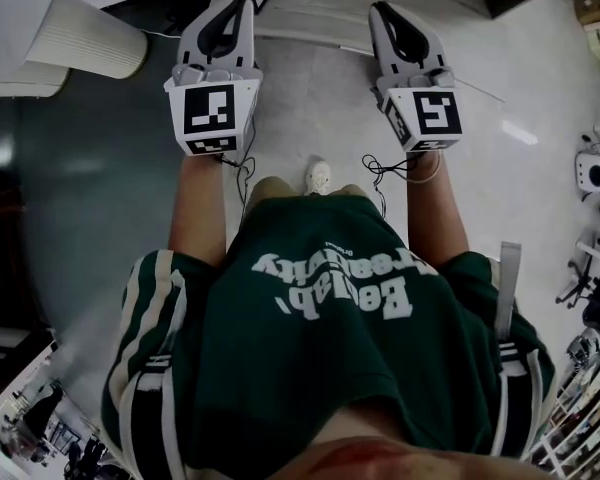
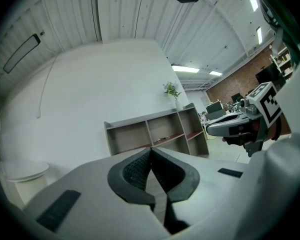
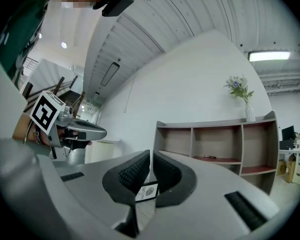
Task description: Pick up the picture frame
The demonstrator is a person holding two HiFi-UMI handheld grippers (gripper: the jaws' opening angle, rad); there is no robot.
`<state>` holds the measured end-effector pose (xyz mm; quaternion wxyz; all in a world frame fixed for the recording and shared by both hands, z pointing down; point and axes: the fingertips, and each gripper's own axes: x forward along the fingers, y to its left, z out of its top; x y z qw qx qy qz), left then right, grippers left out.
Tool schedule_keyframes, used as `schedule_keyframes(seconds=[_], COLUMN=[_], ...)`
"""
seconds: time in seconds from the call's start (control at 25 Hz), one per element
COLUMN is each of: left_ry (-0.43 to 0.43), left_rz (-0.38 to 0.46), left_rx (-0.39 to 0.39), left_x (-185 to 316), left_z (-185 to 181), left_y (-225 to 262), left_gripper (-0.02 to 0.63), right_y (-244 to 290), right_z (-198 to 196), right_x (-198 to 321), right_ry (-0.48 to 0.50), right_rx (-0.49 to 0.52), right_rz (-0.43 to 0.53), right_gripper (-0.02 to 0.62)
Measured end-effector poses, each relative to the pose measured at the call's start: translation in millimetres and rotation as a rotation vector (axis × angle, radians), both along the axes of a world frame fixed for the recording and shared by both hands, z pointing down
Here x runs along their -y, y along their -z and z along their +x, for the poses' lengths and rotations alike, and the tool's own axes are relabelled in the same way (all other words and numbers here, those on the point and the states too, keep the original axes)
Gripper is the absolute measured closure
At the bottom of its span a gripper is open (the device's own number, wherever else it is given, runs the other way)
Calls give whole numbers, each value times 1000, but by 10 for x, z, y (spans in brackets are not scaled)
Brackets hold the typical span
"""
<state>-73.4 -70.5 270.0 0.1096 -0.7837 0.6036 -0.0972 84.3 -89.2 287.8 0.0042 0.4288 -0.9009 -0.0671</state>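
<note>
I see no picture frame in any view. Both grippers are held level in front of the person's waist, side by side and apart. My left gripper (image 1: 242, 4) (image 2: 150, 151) is shut with its pads touching and nothing between them. My right gripper (image 1: 381, 11) (image 3: 151, 154) is closed to a thin slit, and a thin white card with a printed label (image 3: 147, 192) sits between its jaws. Each gripper also appears in the other's view: the right gripper (image 2: 212, 130) and the left gripper (image 3: 101, 132). Ahead stands an open shelf unit (image 3: 215, 144) (image 2: 155, 136) against a white wall.
A vase with a plant (image 3: 241, 95) (image 2: 173, 92) tops the shelf unit. Small dark items (image 3: 210, 157) lie on one shelf. A white round stand (image 1: 85, 36) is at the left. Racks with gear (image 1: 598, 173) line the right. Desks with monitors (image 2: 217, 108) stand further off.
</note>
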Motion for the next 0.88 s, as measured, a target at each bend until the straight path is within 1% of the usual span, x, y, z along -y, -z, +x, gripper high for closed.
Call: schedule_keyframes(seconds=[0.16, 0.32, 0.48, 0.64, 0.76, 0.88], left_ry=[15, 33, 34, 14, -12, -31], left_rz=[-4, -18, -35, -39, -41, -44], left_rx=[4, -11, -20, -35, -45, -35], left_x=[138, 262, 471, 797, 1079, 1370], left_z=[-35, -124, -270, -398, -472, -581], left_y=[-50, -143, -235, -274, -283, -279], left_gripper=[588, 588, 588, 588, 588, 588], right_y=[-58, -156, -210, -151, -119, -56], right_z=[-19, 9, -114, -238, -336, -449], right_x=[146, 287, 472, 748, 989, 1255], right_ry=[14, -6, -13, -32, -48, -68], right_rx=[0, 20, 20, 22, 6, 7], right_rz=[-1, -21, -35, -15, -10, 0], right_gripper=[549, 549, 549, 549, 549, 549])
